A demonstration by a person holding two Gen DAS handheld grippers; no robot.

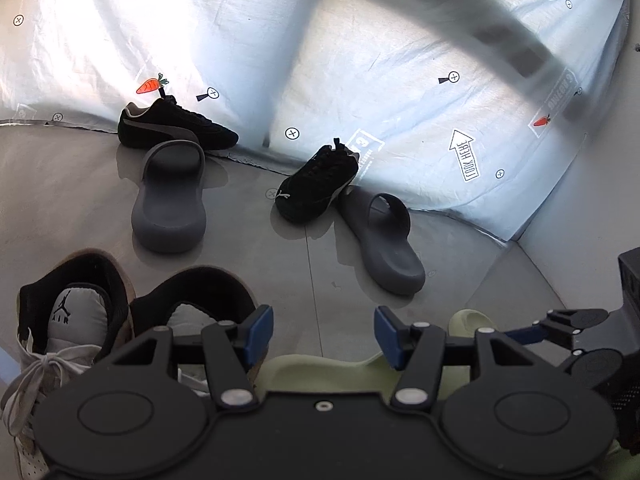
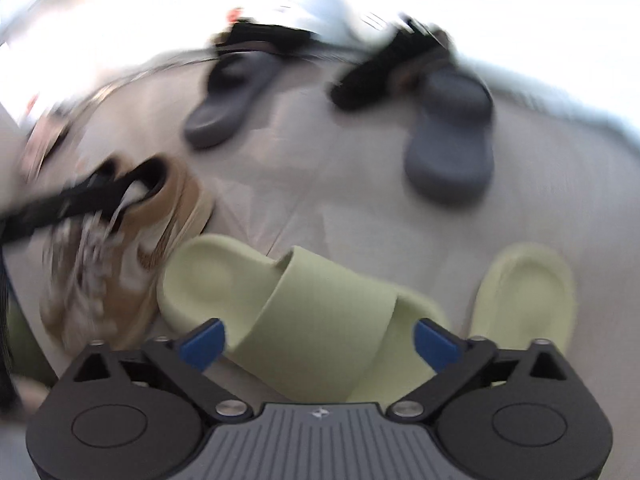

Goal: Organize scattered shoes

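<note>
In the left wrist view my left gripper stands open low over the floor. Its left pad is beside the heel of a tan high-top sneaker, whose mate stands further left. A pale green slide lies under the jaws. Further off are two black sneakers and two grey slides. In the blurred right wrist view my right gripper is wide open over a green slide, pads clear of it. The other green slide lies to its right.
A white sheet printed with carrots and arrows rises behind the shoes. The floor is pale grey. A dark box stands at the right edge. A tan sneaker leans left of the green slide.
</note>
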